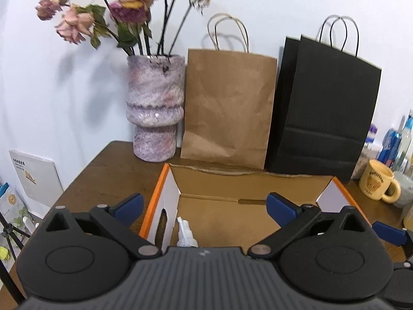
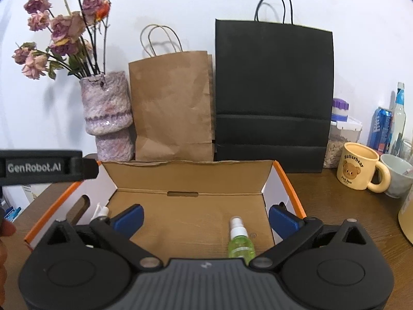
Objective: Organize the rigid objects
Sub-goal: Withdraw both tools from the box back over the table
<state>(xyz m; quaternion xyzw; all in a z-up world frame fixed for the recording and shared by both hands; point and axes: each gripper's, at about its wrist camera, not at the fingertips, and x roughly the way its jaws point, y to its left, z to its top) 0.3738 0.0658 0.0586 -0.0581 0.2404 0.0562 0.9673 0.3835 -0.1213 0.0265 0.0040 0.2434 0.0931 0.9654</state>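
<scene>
An open cardboard box (image 2: pixel 191 173) with orange edges sits on the wooden table; the left wrist view shows it too (image 1: pixel 253 178). Inside it lie a green spray bottle (image 2: pixel 240 242) at the right and a white pump bottle (image 2: pixel 102 211) by the left wall, the latter also in the left wrist view (image 1: pixel 184 235). My left gripper (image 1: pixel 204 206) hovers over the box's left half, jaws wide open and empty. My right gripper (image 2: pixel 205 218) hangs above the box floor, open, nothing between its blue pads (image 2: pixel 129 219). The left tool's body (image 2: pixel 44 166) juts in from the left.
Against the wall stand a marbled vase (image 2: pixel 108 118) of dried roses, a brown paper bag (image 2: pixel 173 106) and a black paper bag (image 2: pixel 273 95). At the right are a cream bear mug (image 2: pixel 358 166), a grey cup (image 2: pixel 397 175), a jar, a can and a bottle.
</scene>
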